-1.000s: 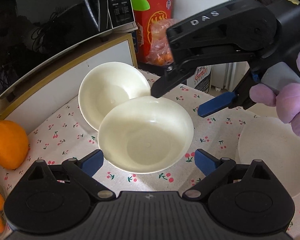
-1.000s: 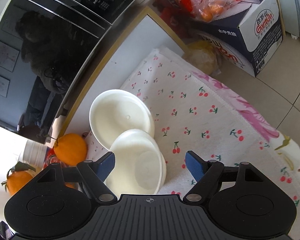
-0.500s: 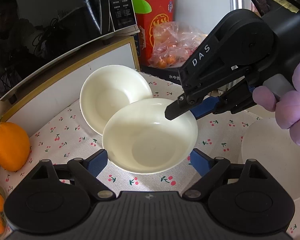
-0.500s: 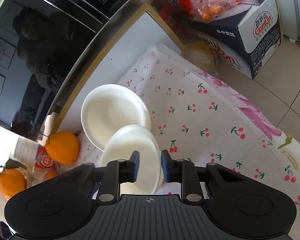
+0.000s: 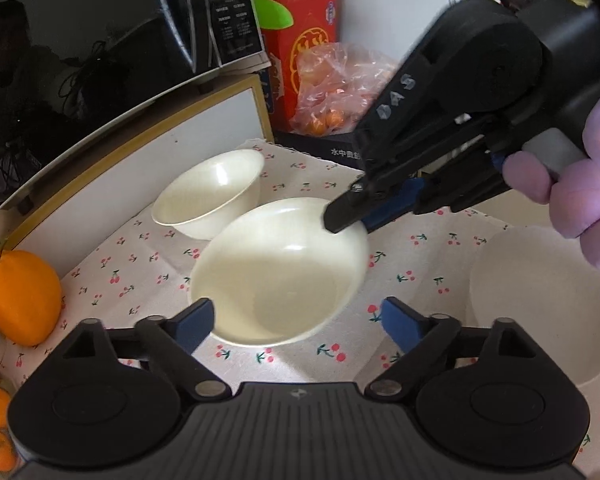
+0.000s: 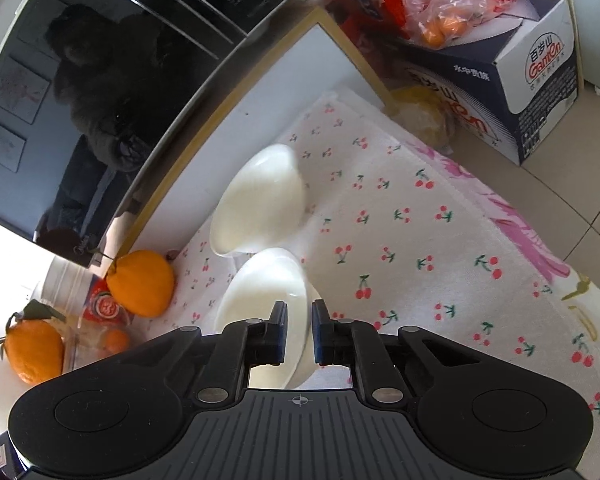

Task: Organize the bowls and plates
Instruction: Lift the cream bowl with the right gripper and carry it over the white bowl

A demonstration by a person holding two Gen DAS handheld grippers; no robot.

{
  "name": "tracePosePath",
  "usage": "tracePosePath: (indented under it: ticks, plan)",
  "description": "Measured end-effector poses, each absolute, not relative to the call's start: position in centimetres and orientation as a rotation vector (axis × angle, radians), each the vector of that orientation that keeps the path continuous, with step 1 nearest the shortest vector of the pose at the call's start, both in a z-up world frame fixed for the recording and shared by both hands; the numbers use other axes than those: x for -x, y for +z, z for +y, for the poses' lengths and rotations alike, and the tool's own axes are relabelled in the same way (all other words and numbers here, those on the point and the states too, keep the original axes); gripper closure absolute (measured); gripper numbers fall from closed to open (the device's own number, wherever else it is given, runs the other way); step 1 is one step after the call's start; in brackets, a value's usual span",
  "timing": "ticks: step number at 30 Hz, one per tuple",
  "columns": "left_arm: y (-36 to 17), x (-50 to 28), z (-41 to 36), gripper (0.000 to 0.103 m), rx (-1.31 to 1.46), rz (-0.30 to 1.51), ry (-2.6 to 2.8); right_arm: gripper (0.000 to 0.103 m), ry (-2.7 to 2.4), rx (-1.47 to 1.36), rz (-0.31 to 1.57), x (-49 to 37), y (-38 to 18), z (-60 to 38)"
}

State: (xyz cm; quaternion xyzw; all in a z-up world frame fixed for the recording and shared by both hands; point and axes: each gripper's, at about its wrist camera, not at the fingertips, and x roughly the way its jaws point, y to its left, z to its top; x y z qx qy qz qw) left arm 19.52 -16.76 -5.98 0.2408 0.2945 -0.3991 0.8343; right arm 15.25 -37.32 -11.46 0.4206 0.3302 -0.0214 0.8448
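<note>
Two cream bowls sit on a cherry-print cloth [image 5: 416, 264]. My right gripper [image 5: 340, 222] [image 6: 299, 320] is shut on the right rim of the near bowl [image 5: 276, 276] [image 6: 268, 292], one finger inside and one outside, and the bowl tips up on that side. The far bowl [image 5: 212, 196] [image 6: 260, 204] stands just behind it, by the white cabinet. My left gripper [image 5: 296, 312] hovers at the near bowl's front edge. Its jaws are opening and stand on either side of the bowl without pressing on it. A gloved hand [image 5: 580, 184] holds the right gripper.
A third white dish [image 5: 540, 300] lies on the cloth at the right. A large orange [image 5: 20, 296] sits at the left, with smaller ones below it. A black microwave [image 5: 100, 32] stands on the cabinet behind. A red box, a bag of oranges [image 5: 332, 92] and a water carton [image 6: 520, 92] are at the back.
My right gripper's jaws closed from wide apart onto the near bowl's rim. The near bowl tipped up, and the far bowl, which leaned against it, now sits more level.
</note>
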Motion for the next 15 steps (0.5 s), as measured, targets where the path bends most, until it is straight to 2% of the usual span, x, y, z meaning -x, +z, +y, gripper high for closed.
tracePosePath:
  ticks: [2,6,14,15]
  plan:
    - [-6.0,-19.8,-16.5,0.003,-0.495,0.624,-0.833,0.087,-0.051,-0.895,0.699,-15.3,-11.7,-37.6]
    - [-6.5,-20.6,-16.5,0.002,-0.458,0.648,-0.821,0.080,-0.047,-0.962,0.699,-15.4,-12.2,-38.1]
    - [-7.2,-20.7,-16.9,0.005,-0.453,0.647,-0.824,0.080,-0.064,-0.932,0.705,-16.1,-12.9,-37.6]
    - [-7.2,-20.7,-16.9,0.006,-0.451,0.643,-0.826,0.083,-0.060,-0.923,0.704,-16.1,-12.9,-37.5]
